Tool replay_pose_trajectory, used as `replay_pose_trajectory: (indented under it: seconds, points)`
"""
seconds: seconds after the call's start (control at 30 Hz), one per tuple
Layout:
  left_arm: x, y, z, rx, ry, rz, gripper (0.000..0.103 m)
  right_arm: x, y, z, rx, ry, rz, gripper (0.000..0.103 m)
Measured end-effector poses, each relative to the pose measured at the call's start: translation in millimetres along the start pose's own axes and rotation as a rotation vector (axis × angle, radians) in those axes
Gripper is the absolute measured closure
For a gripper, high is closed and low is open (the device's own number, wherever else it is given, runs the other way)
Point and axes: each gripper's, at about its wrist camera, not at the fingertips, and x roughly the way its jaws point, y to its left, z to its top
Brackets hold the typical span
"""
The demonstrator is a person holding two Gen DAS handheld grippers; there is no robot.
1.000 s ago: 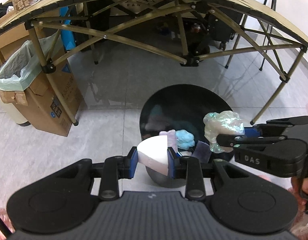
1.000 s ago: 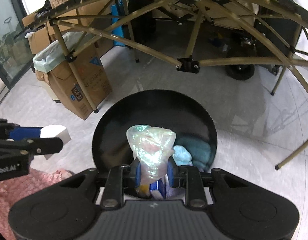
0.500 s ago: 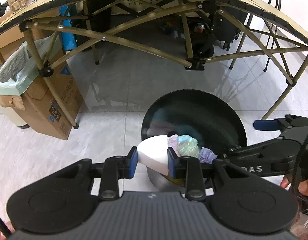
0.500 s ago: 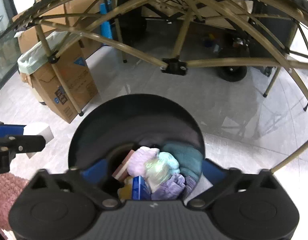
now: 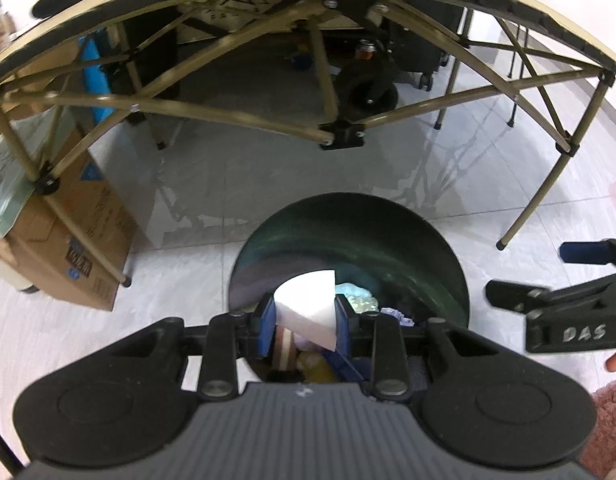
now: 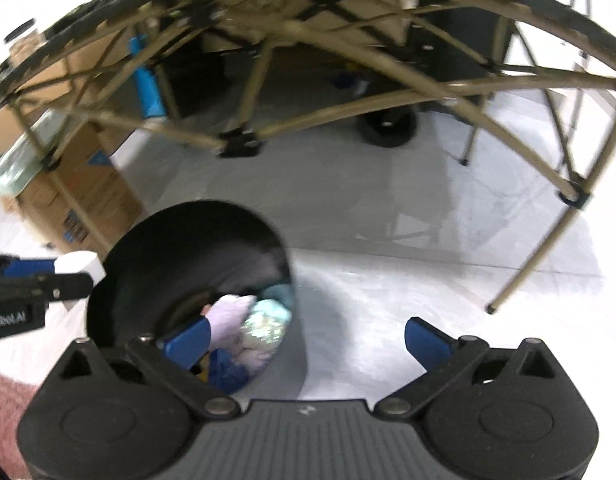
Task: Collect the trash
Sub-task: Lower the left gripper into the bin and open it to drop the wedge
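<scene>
Bin (image 5: 348, 232) sitting lower centre of frame, trash (image 5: 356, 300) lying inside; cardboard box (image 5: 80, 248) standing at left; desk (image 5: 308, 8) spanning top.

The floor (image 5: 268, 184) is made of big shiny gray tiles. A folding table (image 5: 292, 12) stands over it, with tan crossed metal legs (image 5: 236, 116). On the left is a brown cardboard box (image 5: 80, 248) with a pale green bag inside. A black wheel (image 5: 368, 92) sits in the shadow under the table. A fuzzy pink rug (image 6: 4, 412) lies at the bottom.
</scene>
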Motion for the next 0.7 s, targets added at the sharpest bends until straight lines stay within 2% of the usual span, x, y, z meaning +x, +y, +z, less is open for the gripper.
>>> replay_pose_trajectory:
  seconds: [0.3, 0.6, 0.7]
  points:
    - [27, -21, 13, 0.032, 0.009, -0.019, 0.072, -3, -32, 0, 0.096, 0.003, -0.076, 0.000]
    - [56, -24, 7, 0.053, 0.048, -0.016, 0.071, 4, -25, -1, 0.076, 0.038, -0.071, 0.000]
    - [59, -24, 5, 0.055, 0.053, -0.041, 0.065, 4, -21, 1, 0.066, 0.043, -0.068, 0.000]
